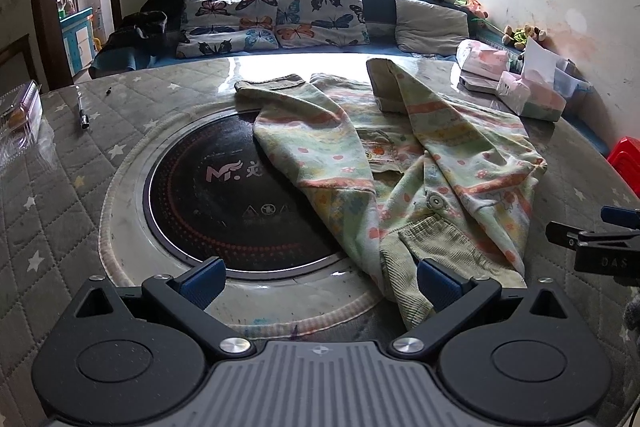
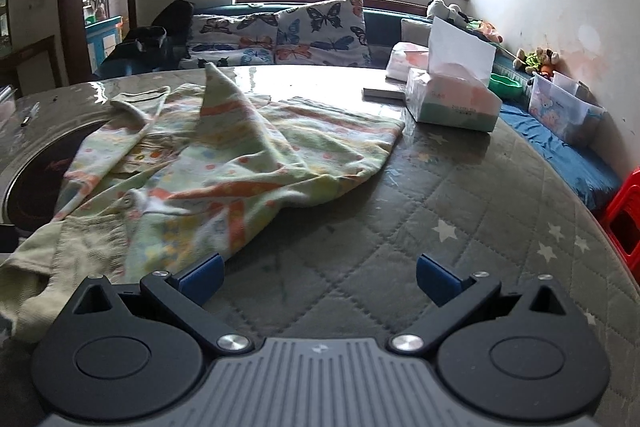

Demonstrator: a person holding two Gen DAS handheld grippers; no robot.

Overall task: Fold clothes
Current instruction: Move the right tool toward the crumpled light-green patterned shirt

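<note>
A pale green child's top (image 1: 400, 163) with orange and pastel prints lies crumpled on the round table, sleeves folded over its body, ribbed collar nearest me. It also shows in the right wrist view (image 2: 224, 163). My left gripper (image 1: 318, 285) is open, low over the table; its right finger (image 1: 438, 285) is at the ribbed collar edge. My right gripper (image 2: 318, 279) is open and empty over bare quilted cover, its left finger (image 2: 202, 279) close to the garment's near hem. The right gripper's tip shows at the left wrist view's right edge (image 1: 592, 239).
The table has a quilted grey star cover (image 2: 460, 227) and a round black cooktop inset (image 1: 224, 195). A tissue box (image 2: 452, 99) and packets stand at the far right. A pen (image 1: 82, 111) and a clear plastic box (image 1: 20, 119) lie far left. A cushioned bench runs behind.
</note>
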